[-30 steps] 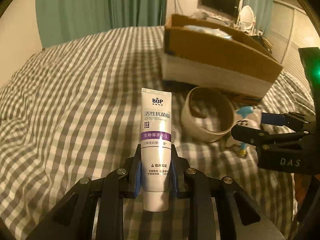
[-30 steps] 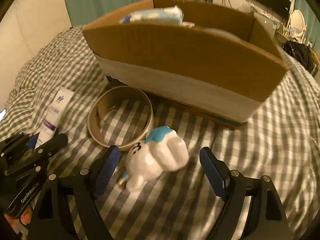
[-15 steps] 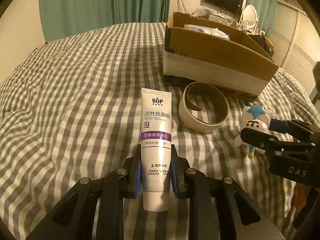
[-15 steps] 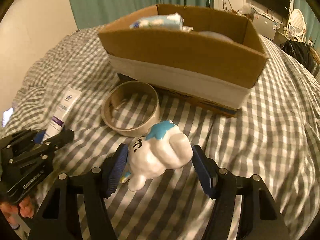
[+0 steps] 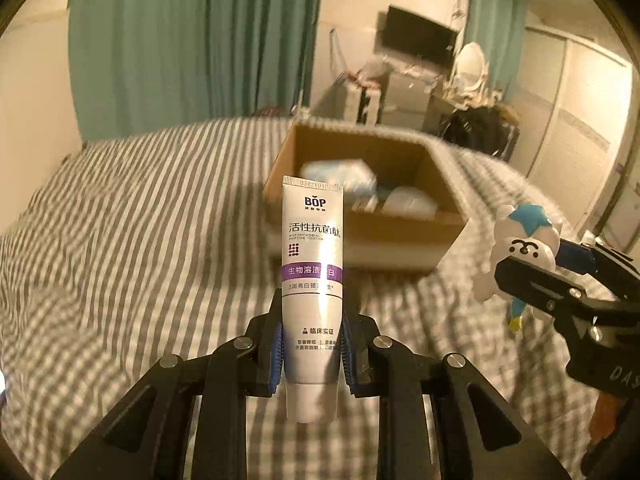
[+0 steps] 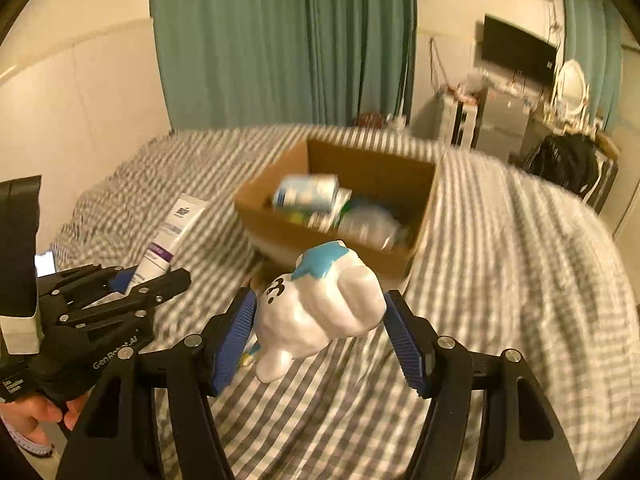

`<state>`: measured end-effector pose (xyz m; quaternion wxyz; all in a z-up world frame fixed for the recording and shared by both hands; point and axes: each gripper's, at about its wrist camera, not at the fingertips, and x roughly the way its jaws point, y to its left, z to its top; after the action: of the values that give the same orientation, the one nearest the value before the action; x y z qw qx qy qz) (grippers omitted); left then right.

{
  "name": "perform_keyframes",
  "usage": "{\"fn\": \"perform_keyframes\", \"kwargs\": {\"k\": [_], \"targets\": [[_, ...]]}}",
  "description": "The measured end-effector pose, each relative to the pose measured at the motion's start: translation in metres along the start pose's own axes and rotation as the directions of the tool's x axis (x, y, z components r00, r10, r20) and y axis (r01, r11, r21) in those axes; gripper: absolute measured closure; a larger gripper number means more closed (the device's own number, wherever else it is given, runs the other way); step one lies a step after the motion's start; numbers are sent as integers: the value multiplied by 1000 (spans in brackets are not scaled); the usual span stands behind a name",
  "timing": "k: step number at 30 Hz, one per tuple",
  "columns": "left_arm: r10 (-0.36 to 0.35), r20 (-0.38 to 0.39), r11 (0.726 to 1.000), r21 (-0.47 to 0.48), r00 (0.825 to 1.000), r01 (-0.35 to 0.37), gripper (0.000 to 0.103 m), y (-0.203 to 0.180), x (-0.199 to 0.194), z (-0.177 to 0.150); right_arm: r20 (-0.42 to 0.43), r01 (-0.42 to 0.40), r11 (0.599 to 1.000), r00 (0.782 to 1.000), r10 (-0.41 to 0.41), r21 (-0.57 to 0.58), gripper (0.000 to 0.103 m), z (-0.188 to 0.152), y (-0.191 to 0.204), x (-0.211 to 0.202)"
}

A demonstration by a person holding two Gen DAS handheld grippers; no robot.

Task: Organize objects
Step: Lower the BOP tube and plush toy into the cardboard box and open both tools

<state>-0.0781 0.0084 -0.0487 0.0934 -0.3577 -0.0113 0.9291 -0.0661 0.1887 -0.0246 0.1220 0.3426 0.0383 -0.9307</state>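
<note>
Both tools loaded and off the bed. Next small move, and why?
Probably carry both forward over the cardboard box before releasing. The left tool grips the toothpaste tube and the right tool grips the white toy figure, both short of the box's near wall. The box is open and already holds other items, so it looks like the drop spot.

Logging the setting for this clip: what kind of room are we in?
Most likely a bedroom in a home. The work surface is a bed with a grey-and-white checked cover, teal curtains hang behind it, and a wall-mounted television hangs above a cluttered dresser with a small mirror.
</note>
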Motion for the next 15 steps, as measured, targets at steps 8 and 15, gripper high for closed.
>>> {"fn": "perform_keyframes", "kwargs": {"k": [8,15], "targets": [[-48,84,997,64,995,43,79,-29,2,76,111,60,998,992,-58,-20,38,70,-20,-21],[-46,43,994,98,998,42,79,-39,61,119,97,86,996,992,-83,-22,38,113,-47,21]]}}
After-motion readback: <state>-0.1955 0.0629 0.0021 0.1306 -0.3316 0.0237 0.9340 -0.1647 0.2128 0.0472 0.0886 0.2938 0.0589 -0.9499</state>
